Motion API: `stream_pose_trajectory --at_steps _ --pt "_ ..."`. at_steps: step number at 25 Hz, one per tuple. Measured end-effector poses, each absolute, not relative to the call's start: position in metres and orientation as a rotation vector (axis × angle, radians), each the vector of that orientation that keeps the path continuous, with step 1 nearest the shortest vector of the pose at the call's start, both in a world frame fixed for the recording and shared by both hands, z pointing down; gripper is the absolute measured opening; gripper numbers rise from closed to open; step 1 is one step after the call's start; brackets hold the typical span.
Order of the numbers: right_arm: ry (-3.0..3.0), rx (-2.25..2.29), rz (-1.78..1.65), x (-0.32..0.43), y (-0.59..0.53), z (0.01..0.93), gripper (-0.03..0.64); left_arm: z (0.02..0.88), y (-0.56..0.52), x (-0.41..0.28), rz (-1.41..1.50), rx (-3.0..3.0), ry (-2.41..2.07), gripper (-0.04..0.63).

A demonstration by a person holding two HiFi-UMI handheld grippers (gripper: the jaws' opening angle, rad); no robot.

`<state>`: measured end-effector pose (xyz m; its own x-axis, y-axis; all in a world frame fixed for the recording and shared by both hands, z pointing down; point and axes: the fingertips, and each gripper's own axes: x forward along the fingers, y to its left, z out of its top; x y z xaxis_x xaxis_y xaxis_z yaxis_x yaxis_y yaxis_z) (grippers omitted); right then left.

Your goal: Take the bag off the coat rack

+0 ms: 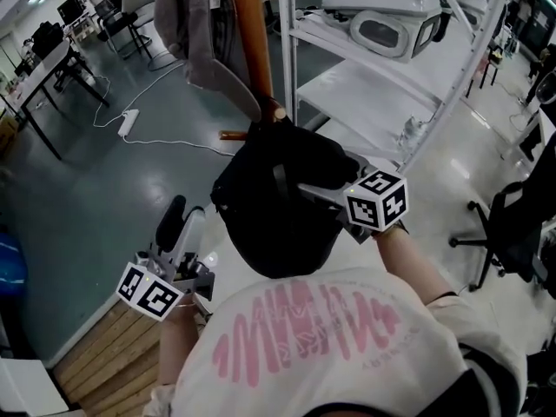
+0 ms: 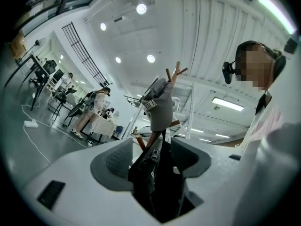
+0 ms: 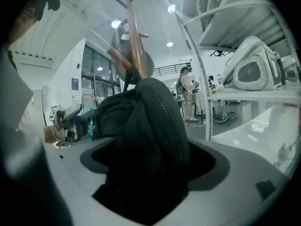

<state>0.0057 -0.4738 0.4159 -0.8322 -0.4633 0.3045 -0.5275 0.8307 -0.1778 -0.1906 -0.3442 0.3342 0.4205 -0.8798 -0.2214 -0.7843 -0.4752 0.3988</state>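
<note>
A black bag (image 1: pixel 278 202) hangs against the wooden coat rack (image 1: pixel 252 42), its top up by a low peg (image 1: pixel 274 111). My right gripper (image 1: pixel 308 189) reaches into the bag from the right. In the right gripper view the bag (image 3: pixel 150 126) fills most of the gap between the wide jaws, but the right pad stays clear of the fabric. My left gripper (image 1: pixel 182 220) is lower left, apart from the bag and pointing up. In the left gripper view the bag (image 2: pixel 157 173) shows through the gap between the parted jaws, below the rack (image 2: pixel 150 138).
A grey garment (image 1: pixel 195 33) hangs higher on the rack. White shelving (image 1: pixel 365 68) with a white device (image 1: pixel 391 16) stands close on the right. An office chair (image 1: pixel 512 224) is at far right. A power strip (image 1: pixel 129 122) lies on the floor; wooden boards (image 1: pixel 113 354) are underfoot.
</note>
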Motion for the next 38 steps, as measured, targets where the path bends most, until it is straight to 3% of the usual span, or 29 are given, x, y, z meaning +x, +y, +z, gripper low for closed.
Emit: stream_pose_trajectory --at_steps 5,11,28,30,34,38 --pt "-2.805 0.765 0.45 0.006 -0.476 0.412 0.474 0.347 -0.352 -0.17 -0.442 2.513 -1.432 0.352" --pt "-2.821 0.752 0.531 0.007 -0.476 0.419 0.472 0.371 -0.374 -0.145 -0.169 2.623 -1.397 0.399" --pt "-2.847 0.765 0.627 0.009 -0.49 0.428 0.472 0.404 -0.441 -0.107 -0.004 2.625 -1.419 0.391" --pt "-2.857 0.772 0.631 0.01 -0.49 0.427 0.472 0.406 -0.445 -0.111 -0.01 2.589 -1.446 0.375" --pt "-2.834 0.749 0.614 0.009 -0.49 0.428 0.468 0.409 -0.448 -0.115 0.011 2.557 -1.493 0.28" --pt "-2.804 0.763 0.616 0.01 -0.498 0.432 0.423 0.41 -0.448 -0.117 0.011 2.572 -1.494 0.237"
